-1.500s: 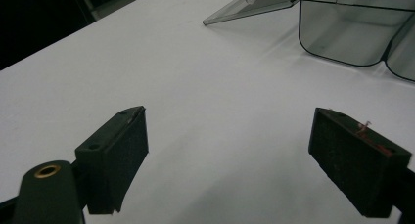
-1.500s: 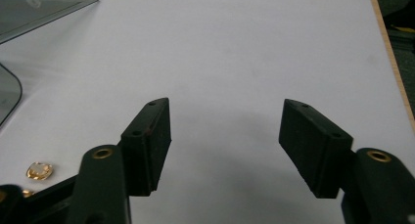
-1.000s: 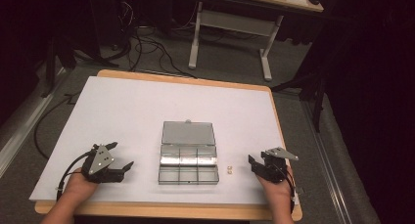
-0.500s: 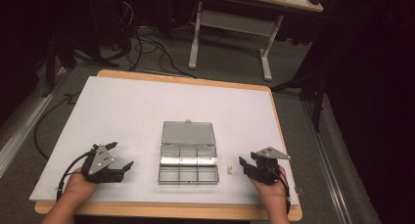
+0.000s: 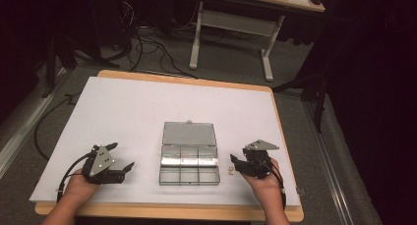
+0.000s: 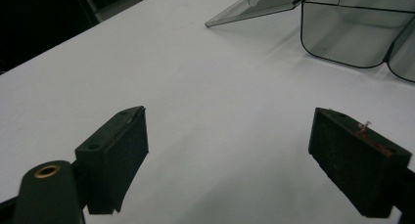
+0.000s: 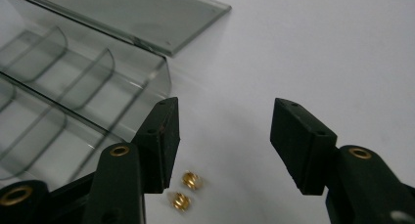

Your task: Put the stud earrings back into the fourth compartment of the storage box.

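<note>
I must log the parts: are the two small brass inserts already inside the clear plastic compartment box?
No, the two small brass inserts lie on the white table beside the clear plastic compartment box.

The open box (image 5: 190, 158) sits mid-table (image 5: 147, 107), lid behind it. Two small inserts (image 5: 229, 170) lie just right of it.

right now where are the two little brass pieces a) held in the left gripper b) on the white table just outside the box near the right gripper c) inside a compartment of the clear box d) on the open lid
b: the two brass pieces lie on the bare white table beside the clear box, just by the open right gripper, in no compartment.
</note>
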The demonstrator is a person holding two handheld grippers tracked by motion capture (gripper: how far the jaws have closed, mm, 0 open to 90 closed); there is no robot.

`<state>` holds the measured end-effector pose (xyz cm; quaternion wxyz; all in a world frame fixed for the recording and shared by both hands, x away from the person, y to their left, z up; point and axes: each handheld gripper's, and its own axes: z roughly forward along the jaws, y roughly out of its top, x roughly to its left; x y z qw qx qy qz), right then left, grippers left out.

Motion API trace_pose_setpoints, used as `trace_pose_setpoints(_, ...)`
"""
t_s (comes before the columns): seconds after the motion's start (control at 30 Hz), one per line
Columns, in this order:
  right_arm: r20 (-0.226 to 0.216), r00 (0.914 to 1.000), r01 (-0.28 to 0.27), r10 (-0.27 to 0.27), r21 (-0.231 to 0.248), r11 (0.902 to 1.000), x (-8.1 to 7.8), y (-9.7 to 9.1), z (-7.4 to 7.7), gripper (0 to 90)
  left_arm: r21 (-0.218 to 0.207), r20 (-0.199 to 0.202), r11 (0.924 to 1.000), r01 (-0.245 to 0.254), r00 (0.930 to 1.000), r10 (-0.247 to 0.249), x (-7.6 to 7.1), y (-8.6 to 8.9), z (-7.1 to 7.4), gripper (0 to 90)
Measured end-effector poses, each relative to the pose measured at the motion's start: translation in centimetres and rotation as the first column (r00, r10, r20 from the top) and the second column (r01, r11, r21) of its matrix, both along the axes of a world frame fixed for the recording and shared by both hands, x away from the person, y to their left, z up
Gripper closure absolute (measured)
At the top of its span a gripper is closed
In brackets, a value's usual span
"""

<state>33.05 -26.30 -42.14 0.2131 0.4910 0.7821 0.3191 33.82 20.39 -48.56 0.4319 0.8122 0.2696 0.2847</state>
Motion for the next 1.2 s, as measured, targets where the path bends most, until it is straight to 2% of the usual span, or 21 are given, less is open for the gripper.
trace_pose_setpoints(0.03,0.000,1.0000,0.000,0.000,0.000,1.0000,0.0,0.0,0.0,45.1,0.000,0.000,1.0000,0.000,1.0000,0.000,0.0,0.0,0.0,15.2)
trace_pose_setpoints(0.07,0.013,0.9998,-0.017,0.017,-0.011,0.9998,0.3,0.7,0.9,44.9,0.000,0.001,1.0000,0.000,1.0000,0.000,0.0,0.0,0.0,15.2)
trace_pose_setpoints(0.1,0.013,0.9998,-0.017,0.017,-0.011,0.9998,0.3,0.7,0.9,44.9,0.000,0.001,1.0000,0.000,1.0000,0.000,0.0,0.0,0.0,15.2)
trace_pose_setpoints(0.13,0.013,0.9997,-0.021,0.021,-0.018,0.9996,0.5,1.0,1.7,44.8,-0.002,0.006,1.0000,0.002,1.0000,-0.002,-0.1,0.0,0.0,15.2)
trace_pose_setpoints(0.23,0.001,0.9997,-0.025,0.025,-0.031,0.9992,0.6,1.2,2.1,44.4,-0.002,0.010,1.0000,0.001,1.0000,-0.001,-0.1,0.0,0.0,15.2)
trace_pose_setpoints(0.27,-0.026,0.9992,-0.031,0.030,-0.046,0.9985,0.8,1.3,2.3,44.3,-0.003,0.014,1.0000,0.001,0.9999,-0.001,-0.2,0.1,0.0,15.1)
trace_pose_setpoints(0.37,-0.081,0.9959,-0.044,0.041,-0.037,0.9984,1.0,1.0,2.2,44.1,-0.011,0.015,0.9999,0.002,0.9999,-0.002,-0.2,0.1,0.0,15.2)
trace_pose_setpoints(0.47,-0.133,0.9903,-0.046,0.038,-0.054,0.9975,1.0,0.8,1.9,44.1,-0.013,0.013,0.9999,0.007,0.9999,-0.007,-0.2,0.1,0.0,15.1)
trace_pose_setpoints(0.67,-0.199,0.9796,-0.039,0.025,-0.068,0.9969,1.0,0.6,1.4,45.1,-0.013,0.015,0.9999,0.007,0.9999,-0.007,-0.2,0.1,0.0,15.1)
trace_pose_setpoints(0.77,-0.240,0.9707,-0.037,0.011,-0.104,0.9939,1.1,0.7,1.2,46.3,-0.020,0.020,0.9998,0.009,0.9998,-0.009,-0.3,0.2,0.0,15.1)
trace_pose_setpoints(0.87,-0.292,0.9564,-0.049,0.015,-0.112,0.9925,1.3,0.7,1.0,48.6,-0.025,0.014,0.9997,0.006,0.9999,-0.006,-0.2,0.3,0.0,15.1)
trace_pose_setpoints(1.07,-0.361,0.9326,-0.058,0.005,-0.135,0.9891,1.8,0.4,0.6,50.0,-0.025,0.013,0.9996,0.010,0.9999,-0.009,-0.2,0.3,0.0,15.1)
trace_pose_setpoints(1.1,-0.361,0.9326,-0.058,0.005,-0.135,0.9891,1.8,0.4,0.6,50.0,-0.025,0.013,0.9996,0.010,0.9999,-0.009,-0.2,0.3,0.0,15.1)
trace_pose_setpoints(1.17,-0.391,0.9203,-0.062,0.003,-0.138,0.9885,1.9,0.3,0.5,50.5,-0.026,0.010,0.9996,0.012,0.9999,-0.012,-0.2,0.3,0.0,15.1)
trace_pose_setpoints(1.2,-0.416,0.9094,-0.061,-0.002,-0.138,0.9886,2.0,0.3,0.4,50.8,-0.027,0.010,0.9996,0.013,0.9999,-0.013,-0.2,0.3,0.0,15.1)
